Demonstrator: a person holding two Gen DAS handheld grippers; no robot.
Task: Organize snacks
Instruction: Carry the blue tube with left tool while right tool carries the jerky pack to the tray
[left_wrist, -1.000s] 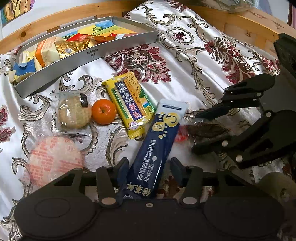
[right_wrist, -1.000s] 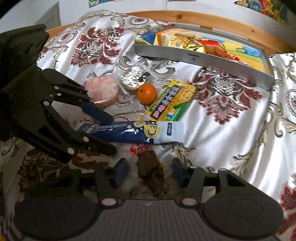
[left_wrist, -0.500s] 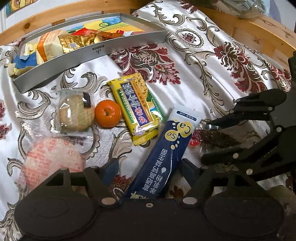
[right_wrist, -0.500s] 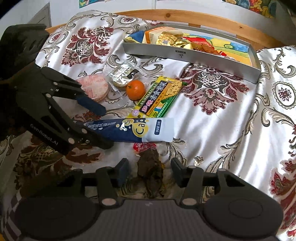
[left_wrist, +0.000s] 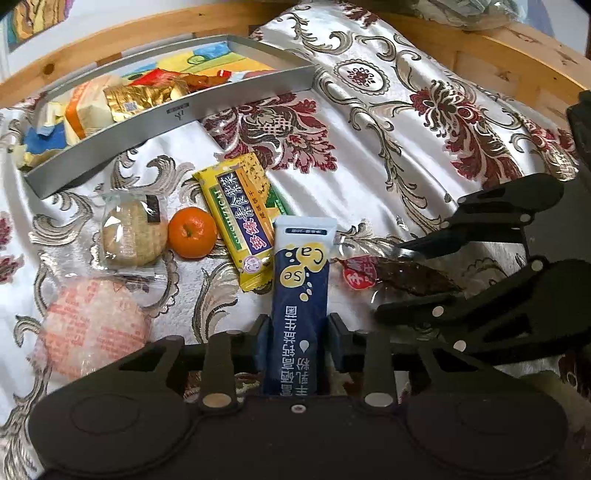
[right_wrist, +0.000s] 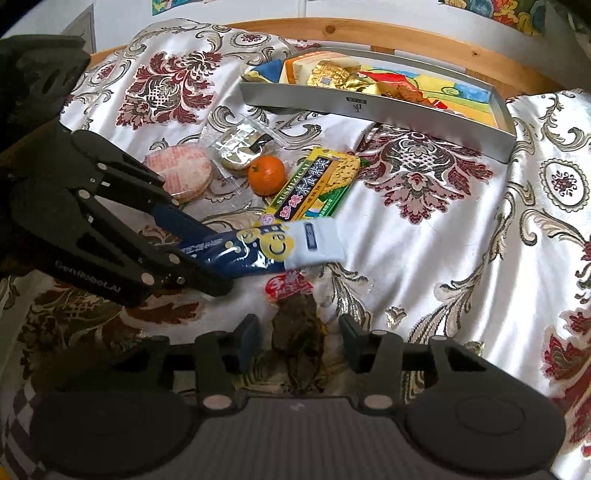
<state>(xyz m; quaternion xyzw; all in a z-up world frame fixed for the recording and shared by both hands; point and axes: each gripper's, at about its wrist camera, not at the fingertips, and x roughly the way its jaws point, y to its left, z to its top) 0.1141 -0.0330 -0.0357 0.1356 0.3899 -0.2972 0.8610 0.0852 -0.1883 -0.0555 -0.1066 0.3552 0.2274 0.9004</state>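
Observation:
My left gripper (left_wrist: 295, 332) is shut on a long dark blue sachet (left_wrist: 301, 291); the sachet also shows in the right wrist view (right_wrist: 258, 247), its white end lifted off the cloth. My right gripper (right_wrist: 297, 336) is open around a brown dried snack in a clear wrapper (right_wrist: 295, 332), which also shows in the left wrist view (left_wrist: 410, 277). A silver tray (left_wrist: 177, 118) at the back holds several snack packs. A yellow cracker pack (left_wrist: 240, 214), an orange (left_wrist: 192, 232), a round biscuit (left_wrist: 133, 232) and a pink round cake (left_wrist: 92, 328) lie on the cloth.
The floral satin cloth (left_wrist: 388, 158) covers a table with a wooden rim (left_wrist: 498, 62). The tray (right_wrist: 369, 107) sits at the back in the right wrist view. The left gripper's arm (right_wrist: 92, 229) fills the left of that view.
My left gripper has closed its fingers onto the blue sachet and straightened it. My right gripper has stayed open around the brown snack.

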